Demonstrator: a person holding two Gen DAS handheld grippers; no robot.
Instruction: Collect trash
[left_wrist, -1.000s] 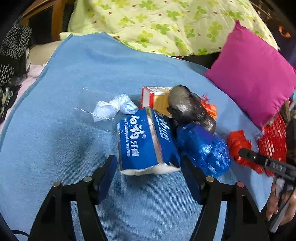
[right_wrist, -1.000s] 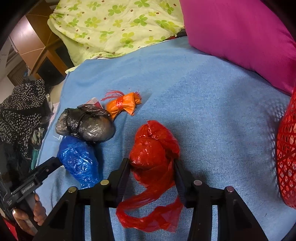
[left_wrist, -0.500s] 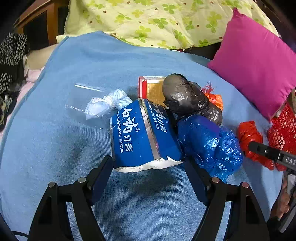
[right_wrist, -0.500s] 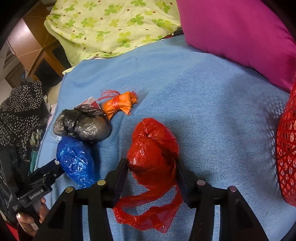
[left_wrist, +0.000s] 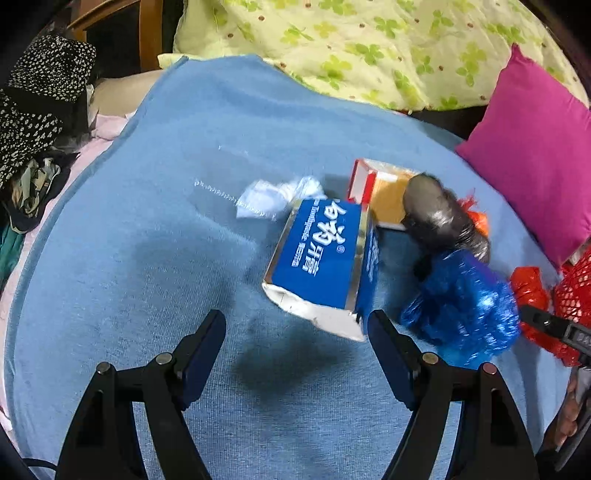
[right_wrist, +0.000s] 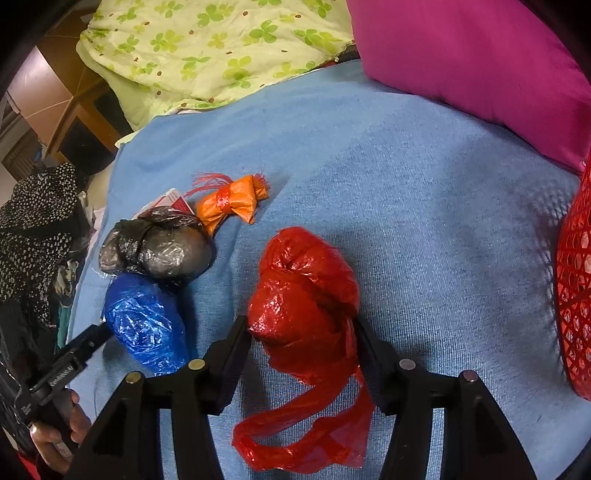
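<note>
The left gripper (left_wrist: 295, 332) has its jaws wide apart over the blue blanket (left_wrist: 147, 258) on the bed, and nothing is clamped. The blue box (left_wrist: 321, 266) lies just ahead of them, toward the right-hand jaw, whose tip is at the box's near corner; whether the two touch cannot be told. Beyond the box sit a white wad (left_wrist: 273, 195) in clear plastic and a red-and-tan carton (left_wrist: 384, 195). To the right of the box lie a grey bag (left_wrist: 439, 221) and a blue bag (left_wrist: 465, 302), the blue one nearer the jaws.

The right gripper (right_wrist: 301, 332) has the red bag (right_wrist: 303, 295) between its jaws, which are opening. Their tips stand at the bag's two sides, still about touching it. The bag's loose tail trails back between the jaws. Left of these jaws lies the blue bag (right_wrist: 144, 325), with the grey bag (right_wrist: 159, 251) beyond it and an orange bundle (right_wrist: 229, 201) farther ahead. A red mesh basket (right_wrist: 576, 295) stands well to the right, and a pink cushion (right_wrist: 480, 62) lies far ahead.
</note>
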